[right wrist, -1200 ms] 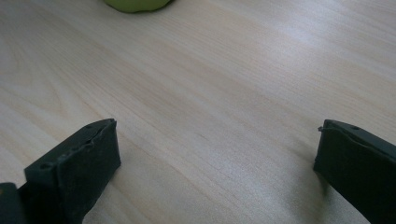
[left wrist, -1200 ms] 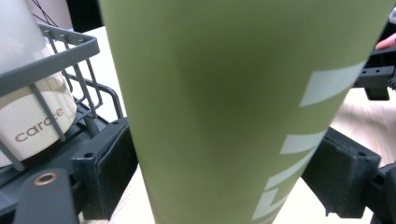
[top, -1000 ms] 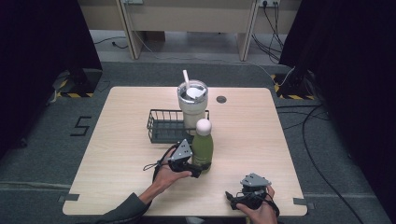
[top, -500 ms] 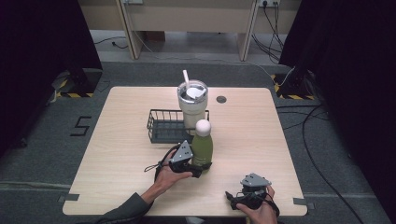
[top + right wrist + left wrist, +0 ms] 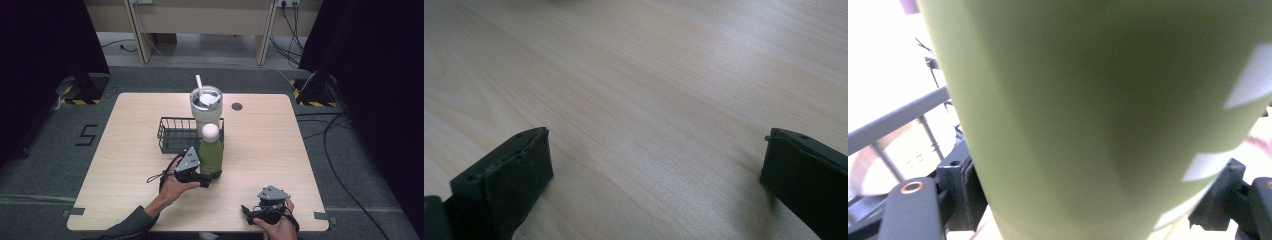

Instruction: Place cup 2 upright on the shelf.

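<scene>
Table (image 5: 125,165): pale wood, rectangular, small dark round spot (image 5: 237,106) near far edge.

Basket (image 5: 172,134): black wire, near table centre, left of tumbler and bottle.

Tumbler (image 5: 206,107): pale, tall, with lid and white straw, upright at basket's far right corner, just behind bottle.

Bottle (image 5: 210,156): green, white round cap, upright near table centre, just in front of tumbler, against basket's right end. In left gripper view, green body (image 5: 1098,115) close up between the jaws, white label patches at right, basket wire at left.

Left gripper (image 5: 202,176): held in left hand (image 5: 172,185), at bottle's lower body, one jaw on each side of it. Clamped contact or slight gap: cannot tell.

Right gripper (image 5: 252,212): held in right hand (image 5: 277,226) near front right edge, well apart from bottle. Jaws spread wide, low over bare wood (image 5: 649,100), holding nothing.
</scene>
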`<move>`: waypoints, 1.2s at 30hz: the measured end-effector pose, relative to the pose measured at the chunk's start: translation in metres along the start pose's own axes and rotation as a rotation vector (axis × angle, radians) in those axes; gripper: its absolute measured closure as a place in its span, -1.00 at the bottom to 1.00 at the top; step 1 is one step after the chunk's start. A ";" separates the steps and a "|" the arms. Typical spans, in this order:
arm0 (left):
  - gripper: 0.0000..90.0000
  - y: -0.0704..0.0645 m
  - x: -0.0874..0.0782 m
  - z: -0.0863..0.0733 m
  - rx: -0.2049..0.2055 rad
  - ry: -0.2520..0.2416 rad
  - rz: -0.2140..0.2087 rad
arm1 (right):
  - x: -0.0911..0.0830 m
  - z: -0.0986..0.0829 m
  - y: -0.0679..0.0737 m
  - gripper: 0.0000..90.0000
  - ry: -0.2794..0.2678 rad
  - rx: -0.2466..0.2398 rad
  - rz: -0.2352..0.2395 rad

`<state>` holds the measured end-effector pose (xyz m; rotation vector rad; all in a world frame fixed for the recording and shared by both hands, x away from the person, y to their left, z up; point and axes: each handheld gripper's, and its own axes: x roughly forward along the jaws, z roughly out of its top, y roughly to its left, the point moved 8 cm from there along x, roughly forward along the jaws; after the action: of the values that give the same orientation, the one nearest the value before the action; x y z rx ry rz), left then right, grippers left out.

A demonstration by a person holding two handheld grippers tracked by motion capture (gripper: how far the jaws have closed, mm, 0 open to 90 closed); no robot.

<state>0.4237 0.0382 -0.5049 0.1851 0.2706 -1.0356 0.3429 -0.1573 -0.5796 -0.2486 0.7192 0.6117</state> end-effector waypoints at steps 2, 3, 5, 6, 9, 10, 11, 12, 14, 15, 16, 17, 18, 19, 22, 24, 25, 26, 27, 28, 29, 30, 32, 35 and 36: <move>-0.54 0.003 -0.006 -0.001 -0.009 0.004 0.001 | 0.000 0.000 0.000 -0.99 0.000 0.001 0.000; -0.54 0.004 -0.009 -0.002 -0.012 0.005 0.004 | 0.000 0.000 0.000 -0.99 0.000 0.001 0.000; -0.54 0.006 -0.011 -0.002 -0.012 0.007 0.008 | 0.000 0.000 0.000 -0.99 0.000 0.002 0.000; -0.54 0.010 -0.016 0.000 -0.009 0.008 0.017 | 0.000 0.000 0.000 -0.99 0.000 0.001 0.000; -0.54 0.016 -0.024 0.003 -0.014 0.001 0.026 | 0.000 0.000 0.000 -0.99 0.000 0.001 -0.001; -0.54 0.017 -0.027 0.004 -0.016 -0.001 0.030 | 0.000 0.000 0.000 -0.99 0.000 0.003 -0.001; -0.54 0.017 -0.027 0.004 -0.016 -0.001 0.030 | 0.000 0.000 0.000 -0.99 -0.001 0.002 -0.002; -0.54 0.020 -0.031 0.005 -0.016 0.000 0.037 | 0.000 0.000 0.000 -0.99 -0.001 0.003 -0.002; -0.54 0.023 -0.035 0.006 -0.018 0.006 0.044 | 0.000 0.000 0.000 -0.99 -0.001 0.001 -0.003; -0.54 0.023 -0.035 0.006 -0.018 0.006 0.044 | 0.000 0.000 0.000 -0.99 -0.001 0.001 -0.003; -0.54 0.025 -0.037 0.005 -0.026 0.013 0.046 | 0.000 0.000 0.000 -0.99 -0.001 0.003 -0.002; -0.54 0.027 -0.039 0.006 -0.028 0.012 0.048 | 0.000 0.000 0.000 -0.99 -0.001 0.002 -0.002; -0.54 0.028 -0.040 0.006 -0.033 0.011 0.049 | 0.001 0.000 0.000 -0.99 -0.001 0.002 -0.002; -0.54 0.029 -0.041 0.007 -0.034 0.008 0.051 | 0.001 0.000 0.000 -0.99 -0.001 0.002 -0.002; -0.54 0.034 -0.046 0.010 -0.030 -0.001 0.061 | 0.001 0.000 0.000 -0.99 -0.001 0.001 -0.003; -0.54 0.037 -0.050 0.013 -0.034 -0.008 0.068 | 0.001 0.000 0.000 -0.99 -0.001 0.001 -0.002; -0.54 0.037 -0.050 0.013 -0.034 -0.008 0.068 | 0.001 0.000 0.000 -0.99 -0.001 0.000 -0.002; -0.54 0.041 -0.054 0.015 -0.039 -0.015 0.070 | 0.001 0.000 0.000 -0.99 -0.001 0.001 -0.002; -0.54 0.041 -0.054 0.015 -0.039 -0.015 0.070 | 0.001 0.000 0.000 -0.99 -0.001 0.001 -0.002; -0.54 0.045 -0.059 0.018 -0.045 -0.018 0.077 | 0.001 0.000 0.000 -0.99 -0.001 0.001 -0.002; -0.54 0.047 -0.062 0.019 -0.044 -0.019 0.081 | 0.001 0.000 0.000 -0.99 -0.001 0.000 -0.002; -0.54 0.050 -0.065 0.020 -0.045 -0.021 0.086 | 0.001 0.000 0.000 -0.99 -0.001 0.001 -0.003; -0.54 0.055 -0.071 0.022 -0.042 -0.020 0.098 | 0.001 0.000 0.000 -0.99 -0.001 0.001 -0.002; -0.54 0.060 -0.077 0.025 -0.053 -0.023 0.106 | 0.001 0.001 0.000 -0.99 -0.001 0.002 -0.002; -0.54 0.065 -0.082 0.027 -0.048 -0.022 0.116 | 0.001 0.001 0.000 -0.99 0.000 0.004 -0.002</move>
<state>0.4445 0.1302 -0.4521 0.1443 0.2617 -0.9147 0.3435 -0.1565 -0.5798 -0.2458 0.7198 0.6080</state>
